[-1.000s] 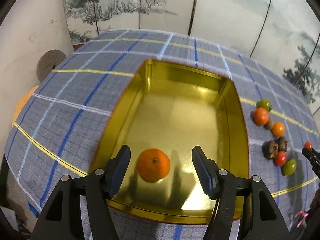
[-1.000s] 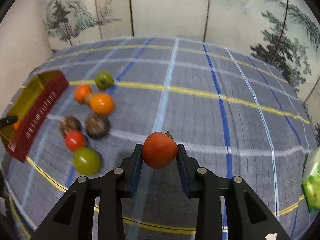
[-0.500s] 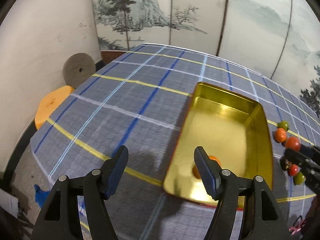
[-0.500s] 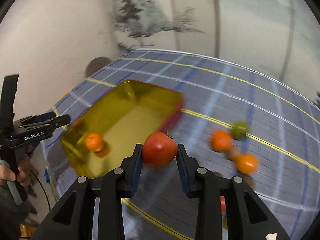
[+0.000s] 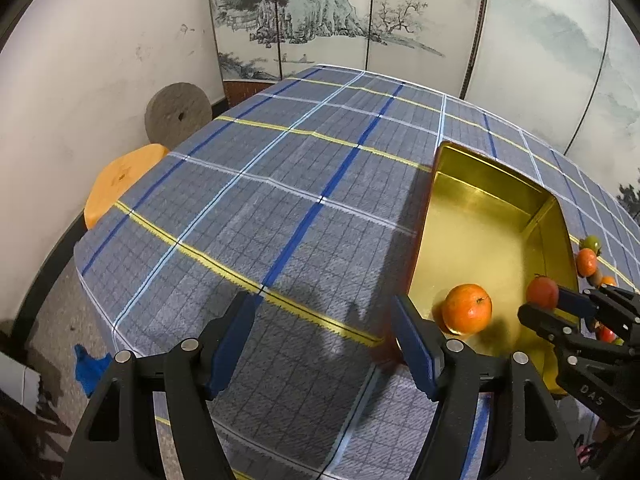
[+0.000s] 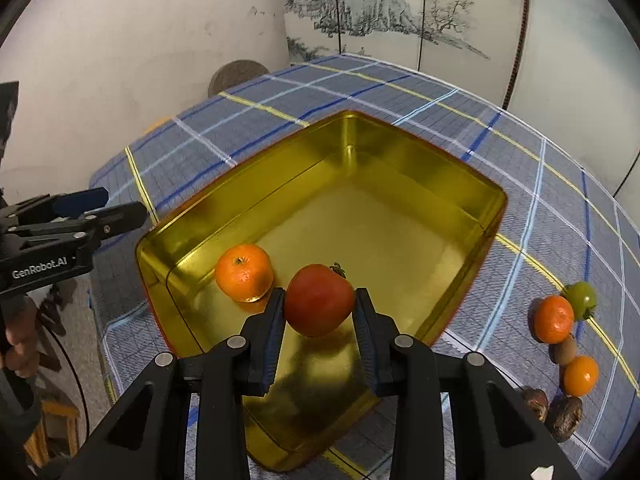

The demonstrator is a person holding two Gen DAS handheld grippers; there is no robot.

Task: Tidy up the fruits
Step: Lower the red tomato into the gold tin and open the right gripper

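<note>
right hand-held gripper [image 6: 319,312]: jaws narrow; pads pressed on both sides of a red tomato [image 6: 319,299]; held above the near end of the gold tin [image 6: 460,184]
left hand-held gripper [image 5: 324,336]: jaws about half open and opening; nothing between them; only plaid cloth below; tin lies just right of its right finger
red tomato: gripped between the right gripper's pads, stem up and back; clear of the tin floor as far as I can tell
mandarin in tin [image 6: 244,273]: on the tin floor, near left corner; just left of and ahead of the right gripper's left finger; apart from the tomato
gold tin: open, on the tabletop [image 5: 280,200]; under and ahead of the right gripper
loose fruits [image 6: 554,319]: cluster on the cloth right of the right gripper, outside the tin; green tomato, two orange ones, brown pieces
person's hand [image 6: 20,348]: far left of the right gripper, holding the left gripper's handle
</note>
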